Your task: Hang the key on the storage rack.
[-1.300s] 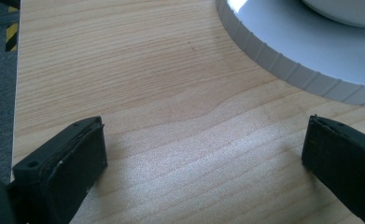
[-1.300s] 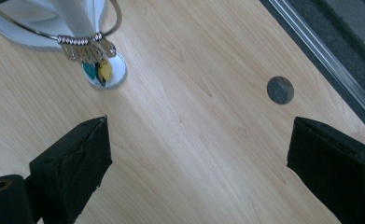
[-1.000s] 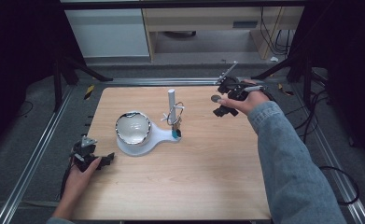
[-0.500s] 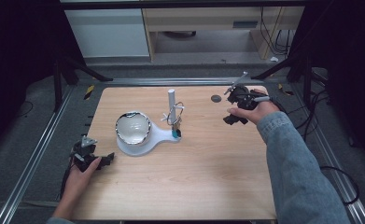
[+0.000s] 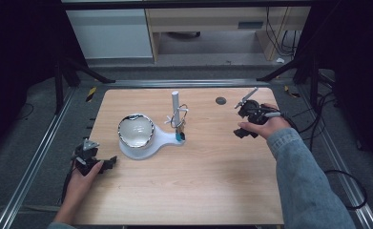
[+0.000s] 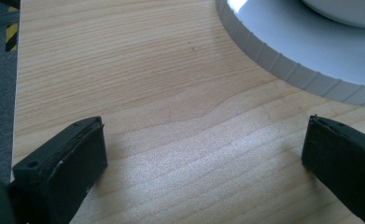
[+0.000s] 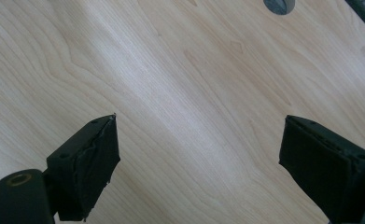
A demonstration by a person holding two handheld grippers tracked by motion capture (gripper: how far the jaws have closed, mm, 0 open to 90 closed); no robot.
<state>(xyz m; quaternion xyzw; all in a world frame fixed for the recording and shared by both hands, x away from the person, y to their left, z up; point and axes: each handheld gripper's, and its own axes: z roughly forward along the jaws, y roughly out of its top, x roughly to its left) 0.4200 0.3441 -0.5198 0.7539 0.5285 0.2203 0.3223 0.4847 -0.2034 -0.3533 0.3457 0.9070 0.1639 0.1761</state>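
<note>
No readable text, label, brand or number anywhere on table or objects.

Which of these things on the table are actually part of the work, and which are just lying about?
Part of the work:
- left gripper, open
- right gripper, open
- white plastic stand
- shiny round bowl
- white upright post with hanging keys

Lying about:
- small dark round disc
- wooden table

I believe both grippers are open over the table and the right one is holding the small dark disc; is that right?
Not quite: the right gripper holds nothing. In the right gripper view its jaws stand wide apart over bare table, and the small dark disc lies apart, beyond them. The left gripper is indeed open, near the white stand's base.
</note>
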